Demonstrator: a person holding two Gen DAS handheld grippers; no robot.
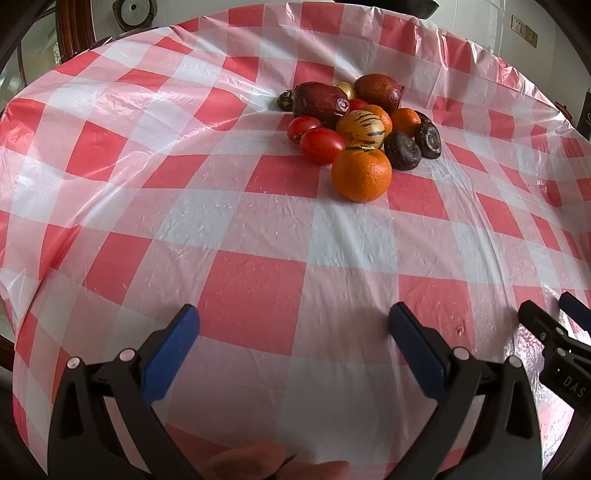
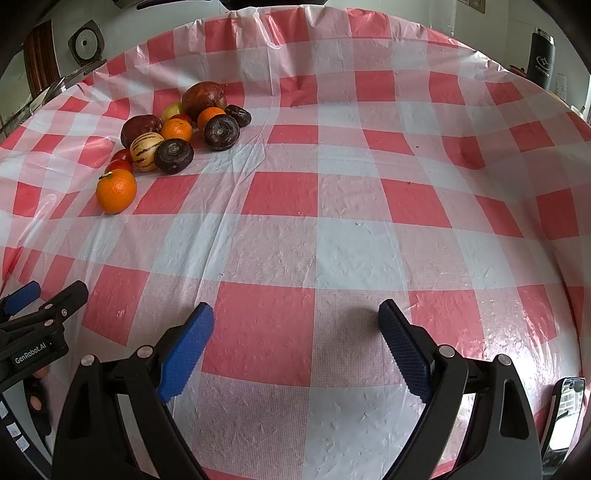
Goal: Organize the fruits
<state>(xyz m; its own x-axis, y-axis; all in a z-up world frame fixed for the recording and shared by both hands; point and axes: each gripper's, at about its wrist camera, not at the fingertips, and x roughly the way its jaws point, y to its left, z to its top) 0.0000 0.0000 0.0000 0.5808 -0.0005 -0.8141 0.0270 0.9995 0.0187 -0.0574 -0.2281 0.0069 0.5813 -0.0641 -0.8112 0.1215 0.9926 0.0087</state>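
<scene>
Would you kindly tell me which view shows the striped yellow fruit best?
The left wrist view: the striped yellow fruit appears larger, near centre. In the right wrist view it sits smaller, towards the left, though still unobstructed.

table (image 2: 332,243): red-and-white checked plastic cloth, wrinkled, glossy with daylight | wall (image 1: 480,22): white, socket plate (image 1: 524,29) | far left: dark wooden frame (image 1: 79,27), round grey device (image 2: 86,44) | far right: black bottle (image 2: 541,59)
</scene>
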